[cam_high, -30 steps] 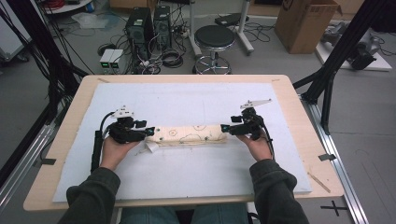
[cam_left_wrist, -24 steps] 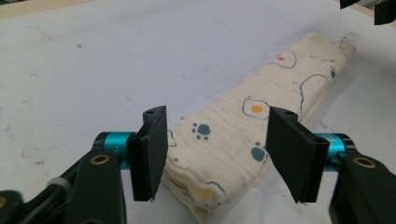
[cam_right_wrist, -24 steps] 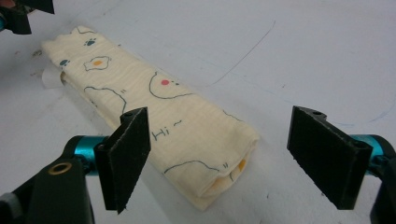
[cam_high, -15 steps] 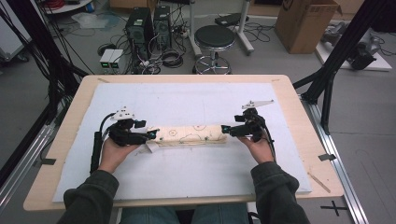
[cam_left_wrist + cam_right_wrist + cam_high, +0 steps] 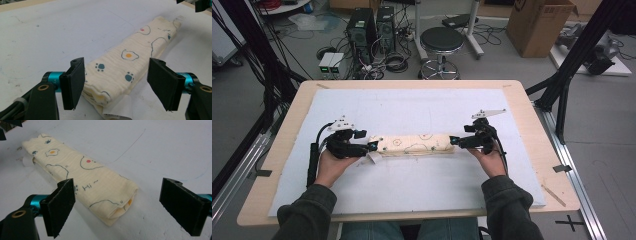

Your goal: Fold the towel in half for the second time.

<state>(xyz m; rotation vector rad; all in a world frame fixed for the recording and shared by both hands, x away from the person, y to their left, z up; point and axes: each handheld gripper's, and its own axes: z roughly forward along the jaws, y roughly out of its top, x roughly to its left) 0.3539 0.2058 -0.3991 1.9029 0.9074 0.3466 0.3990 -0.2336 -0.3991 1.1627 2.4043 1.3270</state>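
A cream cloth (image 5: 414, 144), folded into a long narrow bundle and printed with paw prints and fried eggs, lies across the white mat. My left gripper (image 5: 373, 145) is at its left end. Its jaws have just been opening and now stand open (image 5: 117, 80) on either side of the cloth (image 5: 122, 65) without pressing it. A white label (image 5: 120, 110) sticks out under that end. My right gripper (image 5: 454, 141) is at the other end. Its jaws have also just opened wide (image 5: 123, 205), with the cloth's folded end (image 5: 82, 177) lying between them, apart from both pads.
The white mat (image 5: 412, 105) covers most of the wooden table (image 5: 532, 125). Beyond the far edge stand a black stool (image 5: 441, 42), computer towers (image 5: 372, 27) with cables and a cardboard box (image 5: 539, 22). Black frame posts (image 5: 572, 70) rise at both sides.
The cloth lies where it was and both hands have hardly moved. The jaws at each end look slightly wider apart than a second ago.
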